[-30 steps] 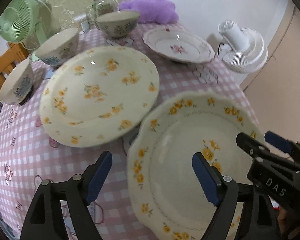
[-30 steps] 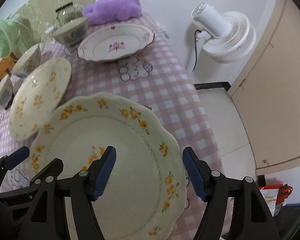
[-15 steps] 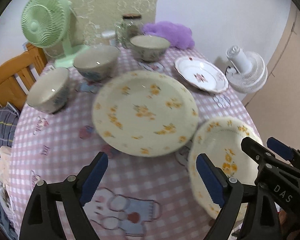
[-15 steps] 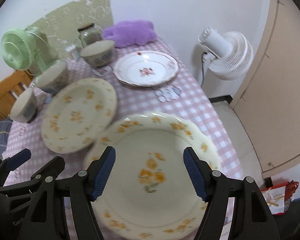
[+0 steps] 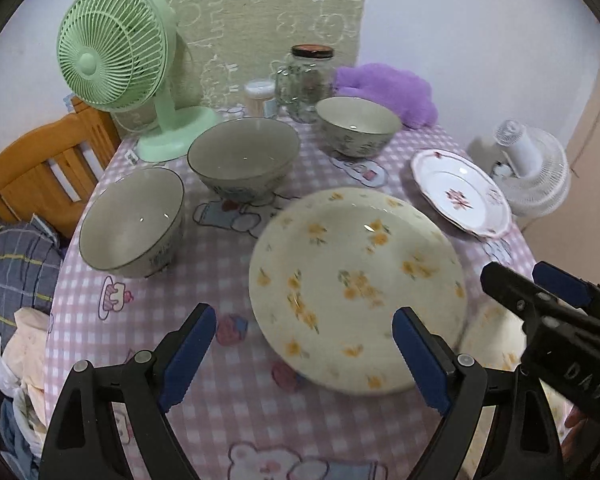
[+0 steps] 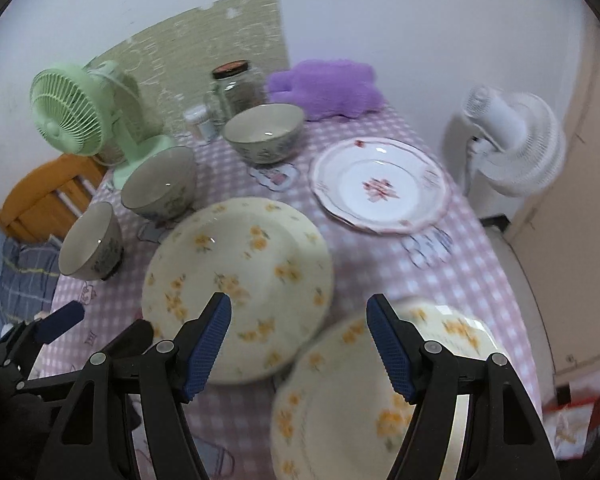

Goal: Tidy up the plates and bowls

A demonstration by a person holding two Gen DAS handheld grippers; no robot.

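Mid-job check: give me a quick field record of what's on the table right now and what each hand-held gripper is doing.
surface: pink checked tablecloth
bowls: three, upright and separate: near bowl, middle bowl, far bowl
plates: round yellow-flower plate, scalloped yellow-flower plate, pink-flower plate
stacking: none nested; the round plate's edge overlaps the scalloped one
left hand-held gripper: open, holding nothing
right hand-held gripper: open, holding nothing
clutter: green fan, glass jar, purple plush

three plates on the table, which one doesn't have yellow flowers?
The white plate with the pink scalloped rim and red flower motif, far right near the white fan. The other two are cream with yellow blossoms.
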